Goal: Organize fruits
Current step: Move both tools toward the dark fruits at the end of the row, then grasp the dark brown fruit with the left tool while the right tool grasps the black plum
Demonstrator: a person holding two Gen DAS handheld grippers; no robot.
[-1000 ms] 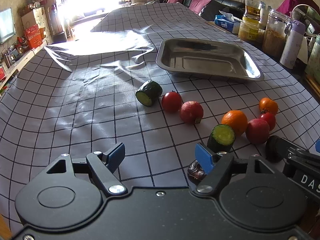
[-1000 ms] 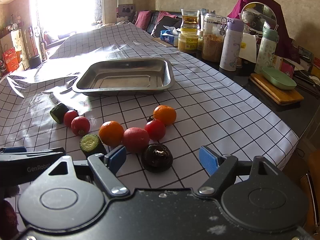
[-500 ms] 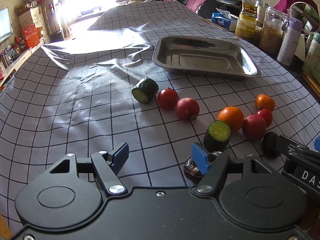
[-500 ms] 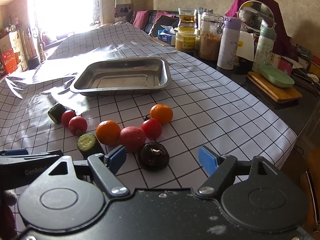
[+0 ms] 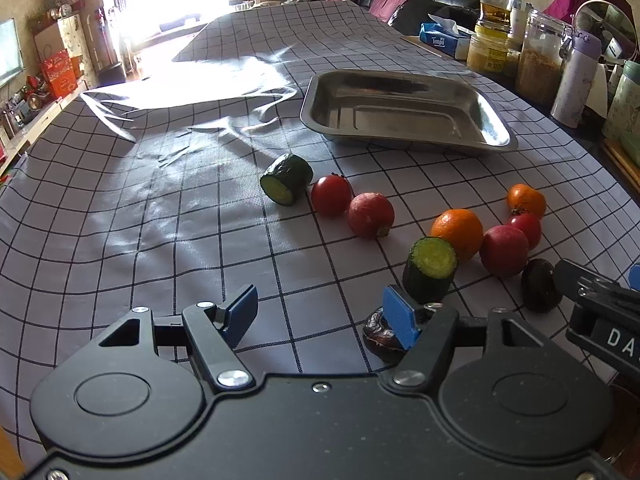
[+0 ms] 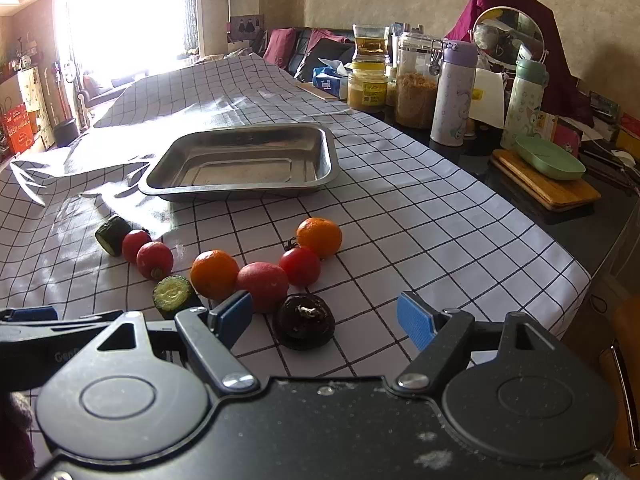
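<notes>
The bench under the white checked cloth [image 6: 420, 216] carries an empty rectangular steel tray [image 6: 240, 162] at twelve o'clock. The round fruits lie in a loose curved row between the tray and both tools: two oranges, red tomatoes, two green cucumber stubs. The left hand-held gripper [image 5: 320, 316] stands wide with only cloth between its pads. The right hand-held gripper [image 6: 324, 316] is also wide, and the dark wrinkled round fruit [image 6: 306, 320] sits just ahead of it. The fruits touch each other, so I think that a pad could push a neighbour and make it roll away.
</notes>
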